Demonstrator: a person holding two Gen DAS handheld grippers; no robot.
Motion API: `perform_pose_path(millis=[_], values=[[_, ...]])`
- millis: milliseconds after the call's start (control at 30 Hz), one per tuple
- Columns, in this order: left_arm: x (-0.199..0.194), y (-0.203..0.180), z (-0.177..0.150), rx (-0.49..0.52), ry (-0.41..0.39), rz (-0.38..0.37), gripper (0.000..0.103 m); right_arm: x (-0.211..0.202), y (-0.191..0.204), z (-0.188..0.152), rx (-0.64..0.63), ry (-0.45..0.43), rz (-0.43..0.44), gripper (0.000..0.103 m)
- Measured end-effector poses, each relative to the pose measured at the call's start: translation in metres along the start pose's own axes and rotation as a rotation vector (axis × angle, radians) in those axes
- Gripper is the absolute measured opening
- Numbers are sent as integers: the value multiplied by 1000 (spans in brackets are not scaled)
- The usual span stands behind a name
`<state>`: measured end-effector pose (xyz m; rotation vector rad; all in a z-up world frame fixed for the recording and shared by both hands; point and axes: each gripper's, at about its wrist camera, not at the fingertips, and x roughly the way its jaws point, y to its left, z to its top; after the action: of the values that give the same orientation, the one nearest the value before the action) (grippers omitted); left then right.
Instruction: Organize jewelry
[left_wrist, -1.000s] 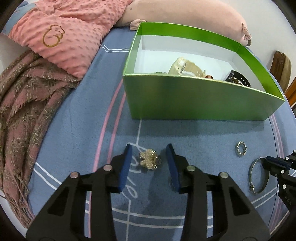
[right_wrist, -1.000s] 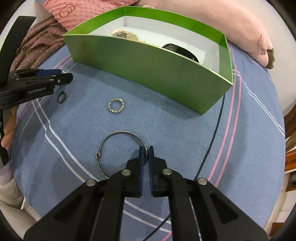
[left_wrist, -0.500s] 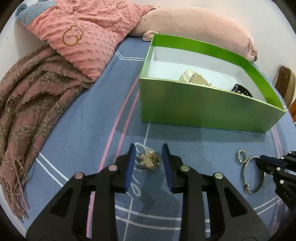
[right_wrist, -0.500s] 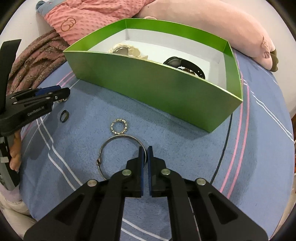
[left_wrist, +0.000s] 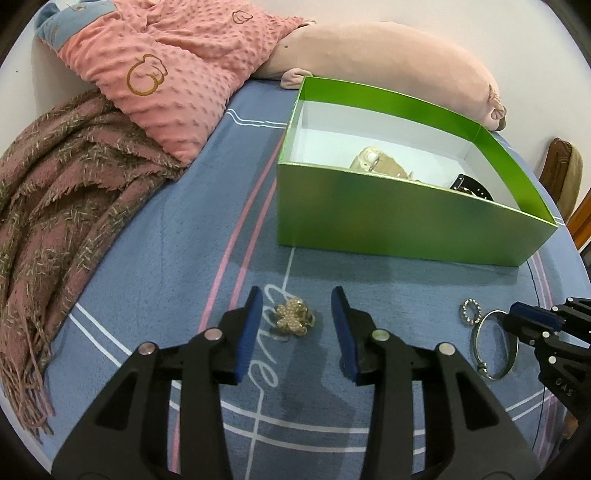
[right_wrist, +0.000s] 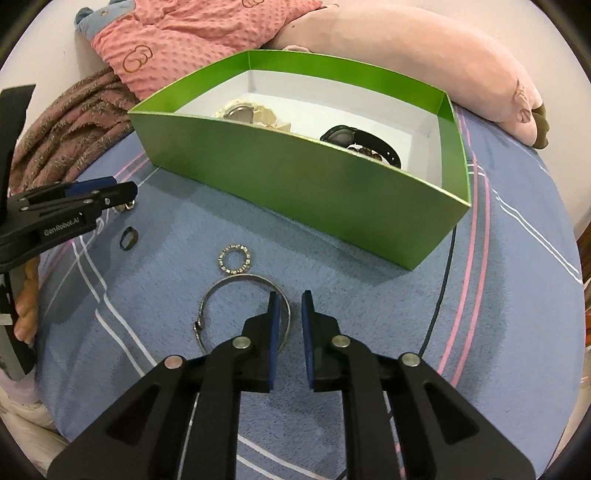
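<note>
A gold pearl brooch (left_wrist: 293, 316) lies on the blue bedspread between the fingers of my open left gripper (left_wrist: 297, 314), untouched. My right gripper (right_wrist: 290, 314) is open; its left finger stands inside a silver bangle (right_wrist: 225, 291) lying flat, whose right rim passes between the fingers. The bangle also shows in the left wrist view (left_wrist: 493, 345). A small sparkly ring (right_wrist: 234, 259) lies just beyond the bangle, and a small black ring (right_wrist: 129, 238) lies to its left. The green box (right_wrist: 295, 177) behind holds a cream watch (right_wrist: 243, 112) and a black watch (right_wrist: 364, 142).
A pink dotted pillow (left_wrist: 166, 74) and a long pink plush (left_wrist: 388, 62) lie behind the box. A brown fringed blanket (left_wrist: 55, 192) covers the left of the bed. A thin black cable (right_wrist: 445, 280) runs along the bedspread at the right of the box.
Both grippers have opened: the left one wider around the brooch, the right one letting go of the bangle's rim. Both views have drawn back a little from the box.
</note>
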<state>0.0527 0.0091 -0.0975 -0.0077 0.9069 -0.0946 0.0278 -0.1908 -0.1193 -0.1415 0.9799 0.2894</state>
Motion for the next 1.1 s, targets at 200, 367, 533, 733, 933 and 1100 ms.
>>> perform_pose_path(millis=[200, 367, 533, 733, 933, 1100], values=[[-3, -4, -1, 6, -6, -19, 45, 3, 1, 0, -5, 2, -16, 17], [0, -5, -1, 11, 9, -47, 45, 4, 2, -1, -10, 5, -22, 17], [3, -4, -1, 12, 22, -45, 32, 4, 3, -1, -18, 1, -25, 17], [3, -5, -1, 12, 23, -50, 18, 2, 9, -4, -53, -6, -22, 14], [3, -4, -1, 9, 23, -55, 18, 2, 12, -4, -58, -7, -15, 8], [2, -4, -1, 3, 21, -57, 18, 0, 8, -2, -41, -19, -9, 7]])
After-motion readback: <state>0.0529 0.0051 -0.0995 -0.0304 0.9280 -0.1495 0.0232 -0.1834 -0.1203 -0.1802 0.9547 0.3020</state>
